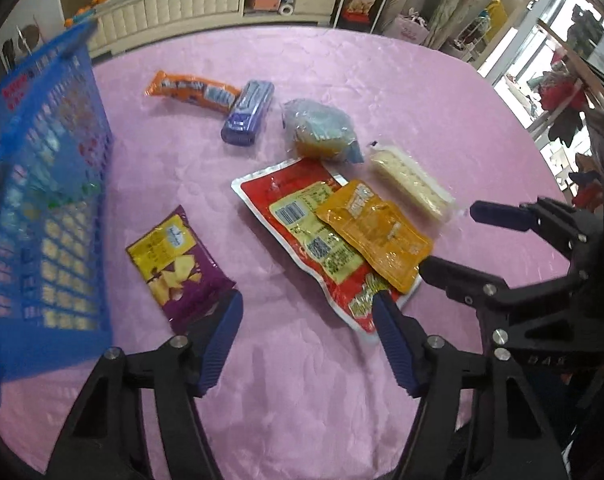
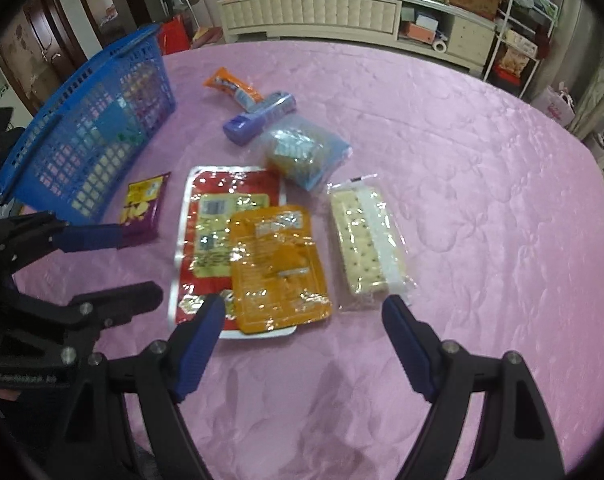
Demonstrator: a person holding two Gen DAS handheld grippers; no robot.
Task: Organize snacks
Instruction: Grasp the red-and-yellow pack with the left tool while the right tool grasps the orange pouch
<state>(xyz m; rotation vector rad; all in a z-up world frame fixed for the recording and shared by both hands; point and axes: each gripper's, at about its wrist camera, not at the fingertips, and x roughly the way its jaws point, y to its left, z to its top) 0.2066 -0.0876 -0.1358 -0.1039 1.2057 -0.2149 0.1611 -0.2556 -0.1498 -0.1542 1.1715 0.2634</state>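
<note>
Several snack packs lie on a pink tablecloth (image 1: pixel 382 92). A purple-yellow chip bag (image 1: pixel 178 264) lies by my open left gripper (image 1: pixel 308 304), touching its left finger. A red pack (image 1: pixel 302 236) carries an orange pack (image 1: pixel 376 236) on top. A clear cracker pack (image 2: pixel 366 240) lies just ahead of my open, empty right gripper (image 2: pixel 304 306). Farther off are a clear-blue bag (image 2: pixel 302 152), a purple tube (image 2: pixel 258 118) and an orange bar (image 2: pixel 234 86). A blue mesh basket (image 1: pixel 42 200) stands at the left with items inside; it also shows in the right wrist view (image 2: pixel 90 136).
The right gripper shows at the right of the left wrist view (image 1: pixel 450 236); the left gripper shows at the left of the right wrist view (image 2: pixel 142 262). A white cabinet (image 2: pixel 342 16) and shelves stand beyond the table's far edge.
</note>
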